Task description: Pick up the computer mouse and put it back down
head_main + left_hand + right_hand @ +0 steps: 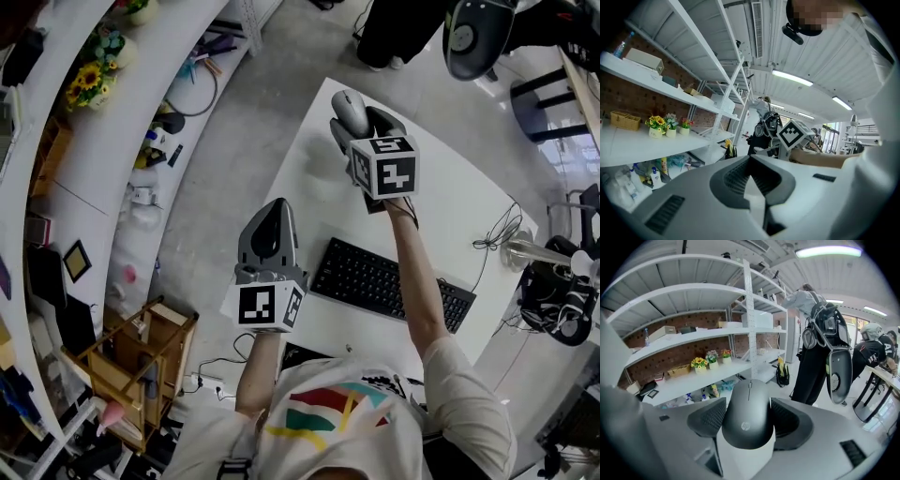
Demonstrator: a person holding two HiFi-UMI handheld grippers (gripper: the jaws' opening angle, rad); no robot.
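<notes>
Above the far corner of the white worktop (309, 183), held clear of its surface: dark grey computer mouse (747, 414), clamped between the two jaws of the right hand-held gripper (359, 127), buttons pointing away. Over the worktop's left edge, left hand-held gripper (269, 236), jaws pressed together with nothing between them, also off the surface. Along the near edge, lying flat: black keyboard (375, 279).

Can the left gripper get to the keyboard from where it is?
Probably yes: the keyboard lies close beside the left gripper, with nothing between them. Its jaws are shut, so they'd need opening first.
</notes>
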